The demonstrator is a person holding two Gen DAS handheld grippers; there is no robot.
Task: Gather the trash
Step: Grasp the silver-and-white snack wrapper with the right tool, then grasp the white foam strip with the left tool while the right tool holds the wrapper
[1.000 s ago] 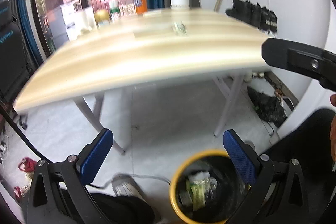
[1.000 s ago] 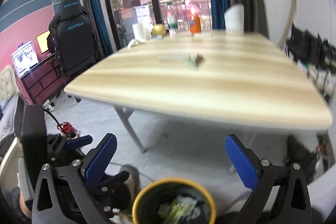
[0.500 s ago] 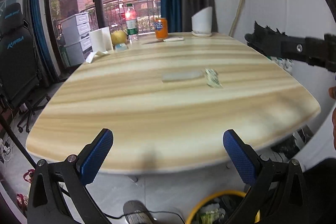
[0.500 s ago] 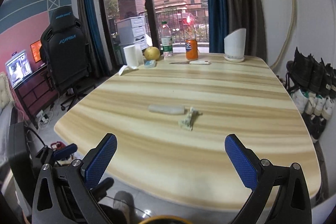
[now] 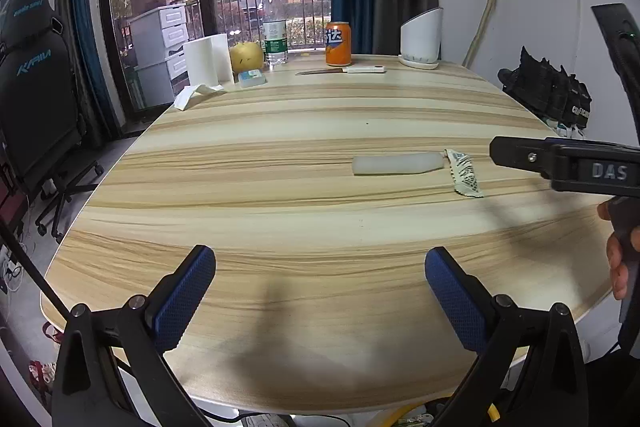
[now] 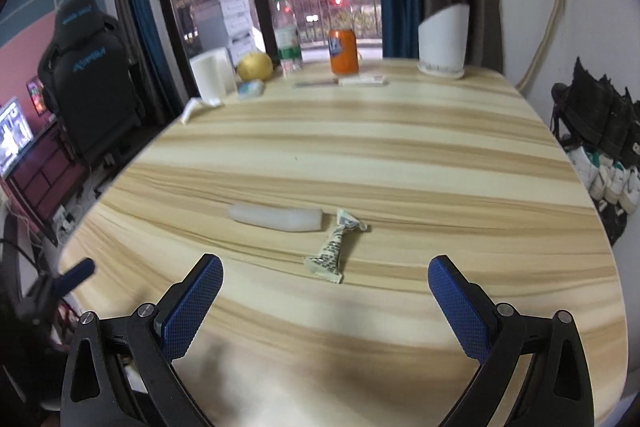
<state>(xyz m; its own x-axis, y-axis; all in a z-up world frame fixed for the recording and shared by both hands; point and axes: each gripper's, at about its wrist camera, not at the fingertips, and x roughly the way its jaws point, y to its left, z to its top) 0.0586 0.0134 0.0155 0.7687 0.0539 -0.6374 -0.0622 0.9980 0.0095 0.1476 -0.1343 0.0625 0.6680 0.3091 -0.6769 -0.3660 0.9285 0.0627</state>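
Tools [image 5: 320,291] [image 6: 324,301] now above table [image 5: 280,227]; bin perhaps out of sight; wrapper [image 6: 334,247] nearer

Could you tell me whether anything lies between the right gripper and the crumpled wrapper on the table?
Nothing: in the right wrist view, only bare tabletop separates the open right gripper from the crumpled wrapper.

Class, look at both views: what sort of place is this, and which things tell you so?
Probably a room in a flat: a wooden table bearing an orange soda can, a gaming chair, and a shoe rack by the wall.

L gripper [image 5: 320,291] fingers apart, wrapper [image 5: 463,175] beside white tube [image 5: 398,163] on table [image 5: 280,227]
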